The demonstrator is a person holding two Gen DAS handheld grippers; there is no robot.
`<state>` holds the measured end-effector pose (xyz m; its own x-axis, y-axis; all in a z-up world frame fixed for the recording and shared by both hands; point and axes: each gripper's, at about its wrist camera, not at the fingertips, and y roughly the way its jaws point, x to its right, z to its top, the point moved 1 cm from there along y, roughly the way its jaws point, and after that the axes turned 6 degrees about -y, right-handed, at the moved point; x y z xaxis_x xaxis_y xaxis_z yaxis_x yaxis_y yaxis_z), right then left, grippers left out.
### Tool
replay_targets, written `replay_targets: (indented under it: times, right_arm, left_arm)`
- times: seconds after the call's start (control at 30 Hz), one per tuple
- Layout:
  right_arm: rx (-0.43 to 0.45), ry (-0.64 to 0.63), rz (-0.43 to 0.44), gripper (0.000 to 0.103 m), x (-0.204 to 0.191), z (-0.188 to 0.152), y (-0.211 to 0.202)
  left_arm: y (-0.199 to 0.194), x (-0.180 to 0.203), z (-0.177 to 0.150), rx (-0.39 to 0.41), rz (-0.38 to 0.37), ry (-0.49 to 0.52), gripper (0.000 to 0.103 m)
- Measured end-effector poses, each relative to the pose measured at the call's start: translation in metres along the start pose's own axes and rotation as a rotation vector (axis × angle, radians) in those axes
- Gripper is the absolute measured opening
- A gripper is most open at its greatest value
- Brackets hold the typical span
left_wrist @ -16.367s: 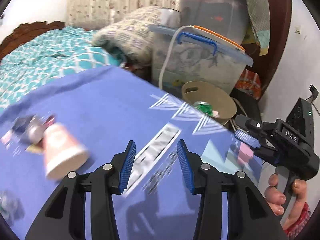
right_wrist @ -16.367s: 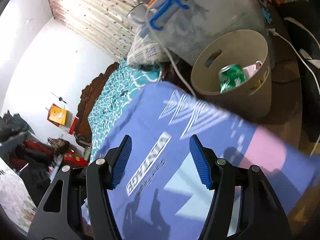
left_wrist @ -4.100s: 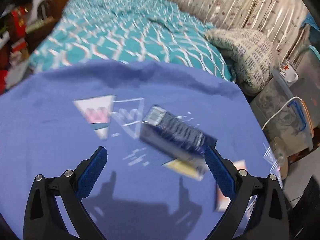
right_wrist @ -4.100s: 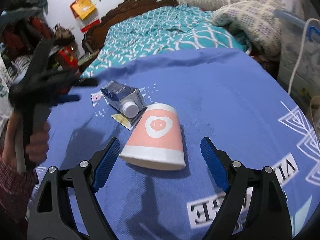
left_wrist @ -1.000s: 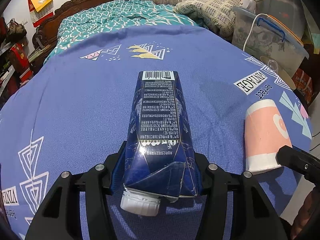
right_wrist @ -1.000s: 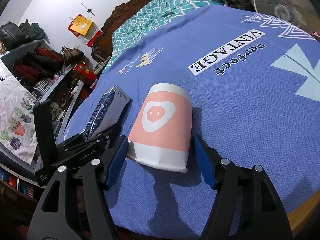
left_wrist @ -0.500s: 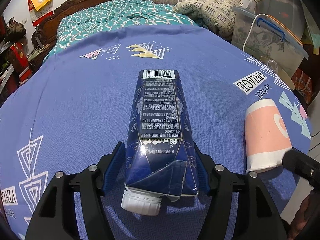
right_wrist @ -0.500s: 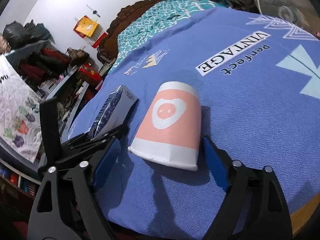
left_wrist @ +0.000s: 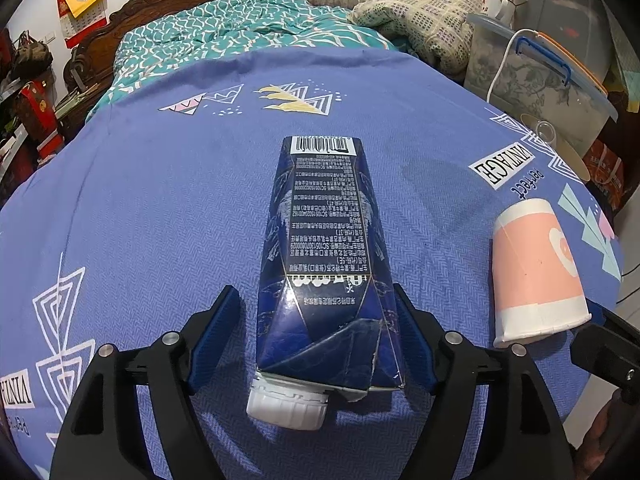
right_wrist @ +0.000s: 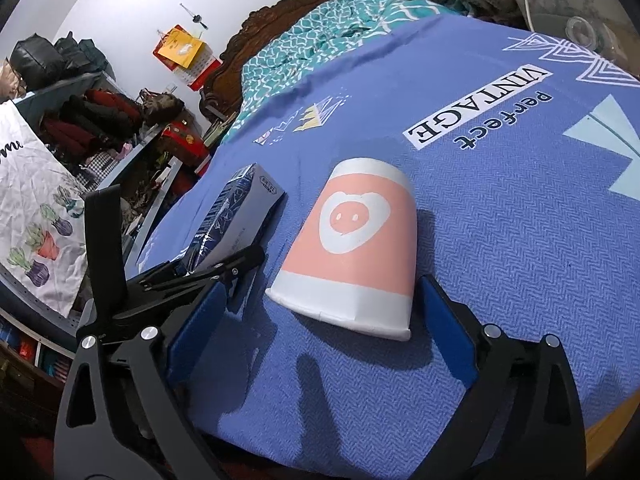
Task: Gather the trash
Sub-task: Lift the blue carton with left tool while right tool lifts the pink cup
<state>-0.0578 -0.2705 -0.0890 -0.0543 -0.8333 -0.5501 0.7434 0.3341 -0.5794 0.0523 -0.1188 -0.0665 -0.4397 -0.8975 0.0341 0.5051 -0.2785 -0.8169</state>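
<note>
Spread wider than a second ago on both sides, having just been opening: left gripper (left_wrist: 316, 344) with the dark blue carton (left_wrist: 326, 264) between its pads, a clear gap at the left pad and the right pad close beside the carton's edge, contact there hard to tell; right gripper (right_wrist: 320, 332) with the pink paper cup (right_wrist: 356, 248) between its pads and not pinched. Neither hand shifted otherwise

Left to right across the blue printed cloth (left_wrist: 160, 200): carton lying flat, white cap (left_wrist: 286, 404) toward the camera, barcode end away; then, well apart from it, cup on its side, wide rim toward the table's near edge

Probably both empty and light. Carton creased and torn near the cap, so soft there and likely to buckle; better taken across the stiffer flat body above the gable. Cup thin-walled, easily crushed and prone to roll; best gripped gently near the rolled rim (right_wrist: 340, 316), where stiffest. Waxy print likely a bit slippery on both
</note>
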Motion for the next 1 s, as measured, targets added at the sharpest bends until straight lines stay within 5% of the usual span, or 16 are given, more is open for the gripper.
replay_targets:
  times: [0.5,1.0]
  right_arm:
    - [-0.003,0.029,0.006,0.092,0.002,-0.001,-0.002]
    - [-0.034,0.054,0.034,0.058,0.001,-0.001,0.009]
  left_arm:
    - [0.000,0.000,0.000,0.000,0.001,0.001,0.072]
    - [0.001,0.000,0.000,0.000,0.002,0.001,0.072]
